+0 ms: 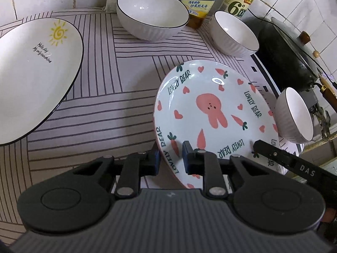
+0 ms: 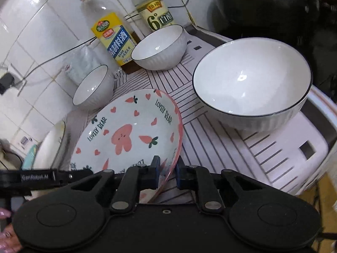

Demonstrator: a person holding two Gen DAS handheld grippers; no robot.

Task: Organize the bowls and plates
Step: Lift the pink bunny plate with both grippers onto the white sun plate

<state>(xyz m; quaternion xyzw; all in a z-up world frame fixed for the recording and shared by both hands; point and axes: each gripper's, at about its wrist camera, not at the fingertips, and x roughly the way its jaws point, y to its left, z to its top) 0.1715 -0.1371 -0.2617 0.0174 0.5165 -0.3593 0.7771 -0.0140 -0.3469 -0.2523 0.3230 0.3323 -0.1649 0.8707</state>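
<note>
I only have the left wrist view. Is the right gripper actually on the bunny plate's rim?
Observer: Yes. In the right wrist view, the right gripper has the rim of the bunny plate between its fingers. I cannot tell whether it is pinched.
Operator: Is there anything on the wall left of the bottles?
Observer: A black plug sits on the tiles, with its cable running toward the bottles.
Operator: Is any hand visible?
Observer: Pink-nailed fingers show at the lower left edge.
</note>
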